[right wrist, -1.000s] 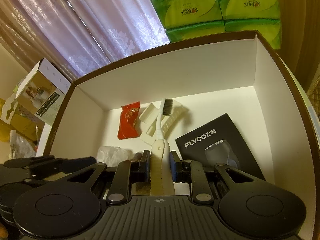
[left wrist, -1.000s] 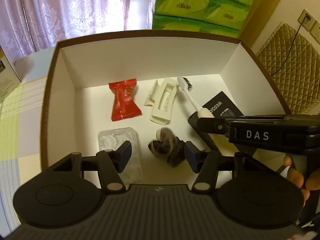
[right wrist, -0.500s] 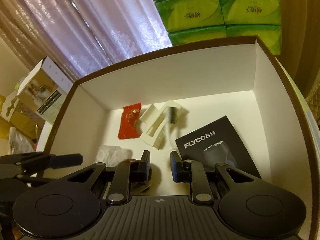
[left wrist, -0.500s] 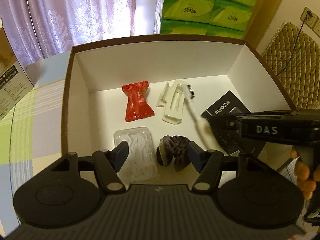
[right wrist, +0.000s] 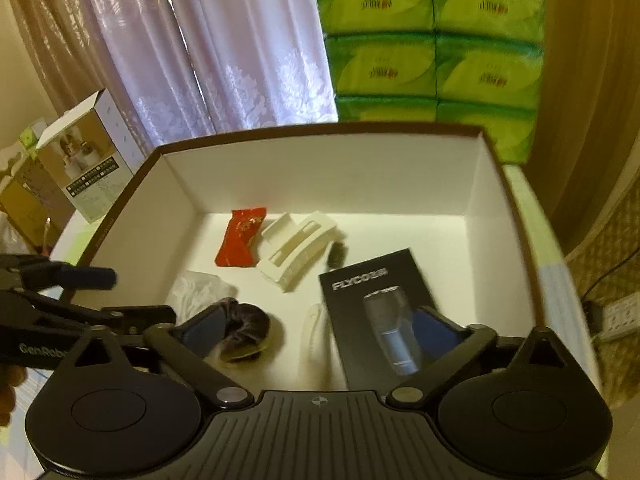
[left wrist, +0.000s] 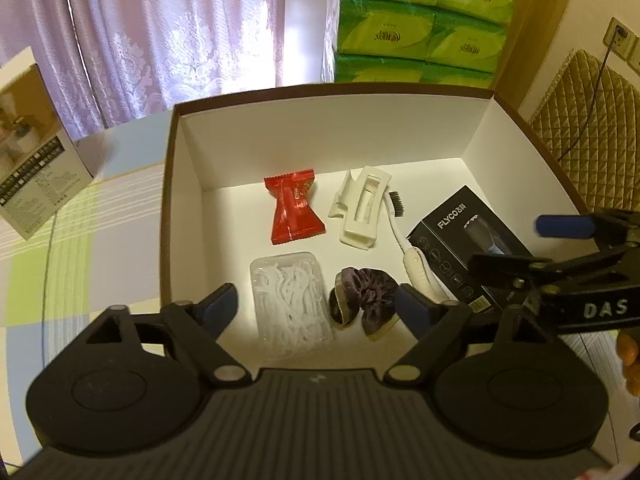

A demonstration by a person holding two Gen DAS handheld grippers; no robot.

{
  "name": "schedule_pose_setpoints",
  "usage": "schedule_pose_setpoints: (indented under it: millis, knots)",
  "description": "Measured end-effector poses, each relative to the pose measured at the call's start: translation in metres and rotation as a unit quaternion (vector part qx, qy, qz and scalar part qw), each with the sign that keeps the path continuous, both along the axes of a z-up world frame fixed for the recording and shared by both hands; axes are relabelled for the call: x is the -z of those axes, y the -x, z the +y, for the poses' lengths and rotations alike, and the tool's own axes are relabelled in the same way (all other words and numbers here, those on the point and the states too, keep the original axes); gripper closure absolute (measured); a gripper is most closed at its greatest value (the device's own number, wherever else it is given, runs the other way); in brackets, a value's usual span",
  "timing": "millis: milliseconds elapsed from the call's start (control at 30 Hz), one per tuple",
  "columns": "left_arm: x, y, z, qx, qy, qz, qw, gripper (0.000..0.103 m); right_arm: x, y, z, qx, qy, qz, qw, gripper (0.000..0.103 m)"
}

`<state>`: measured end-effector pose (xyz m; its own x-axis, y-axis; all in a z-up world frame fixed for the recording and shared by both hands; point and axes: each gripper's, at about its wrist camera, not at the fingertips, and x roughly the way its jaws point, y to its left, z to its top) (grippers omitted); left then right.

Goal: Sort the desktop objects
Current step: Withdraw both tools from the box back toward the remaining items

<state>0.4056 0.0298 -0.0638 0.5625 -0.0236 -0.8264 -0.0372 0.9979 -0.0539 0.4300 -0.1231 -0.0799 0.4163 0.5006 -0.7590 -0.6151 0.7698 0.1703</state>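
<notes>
Both tools are hanging over the near edge of the white box (left wrist: pixel 328 132), and neither is carrying anything. The left gripper (left wrist: pixel 316 308) is standing with its jaws spread wide and nothing between them; the right gripper (right wrist: pixel 316 332) is likewise gaping empty above the near right part of the box floor. Judging from this, the collecting is largely done and the hands are free for whatever the desk holds next.

Nearest the front wall, the clear tray of floss picks (left wrist: pixel 292 300) is lying left of centre, and the dark scrunchie (left wrist: pixel 364 296) is sitting just beside it on the right. The white toothbrush (left wrist: pixel 404 240) is resting on the floor at a slant, handle toward the near edge and bristles pointing at the back, its handle close alongside the black shaver box (left wrist: pixel 468 252); whether they are touching is hard to tell. The shaver box is lying flat by the right wall, probably because it is the bulkiest item.

Farther in, the white hair claw (left wrist: pixel 360 212) is lying near the middle with the brush head just beside it, and the red sachet (left wrist: pixel 294 210) is sitting to its left. The back of the floor and both far corners are remaining bare, so room is left for more.

Beyond the box, the green tissue packs (left wrist: pixel 424 20) are standing stacked by the curtain.
</notes>
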Motion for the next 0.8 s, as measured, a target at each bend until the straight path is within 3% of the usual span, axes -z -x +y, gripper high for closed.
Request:
schedule_pose_setpoints:
  millis: [233, 800]
  knots:
    - [-0.014, 0.016, -0.006, -0.008, -0.017, -0.017, 0.9997, 0.008, -0.009, 0.017, -0.013, 0.000, 0.015, -0.015, 1.000, 0.002]
    - [-0.052, 0.067, -0.023, -0.031, -0.034, -0.038, 0.9982, 0.006, -0.047, 0.056, -0.041, 0.024, -0.010, -0.032, 0.999, 0.002]
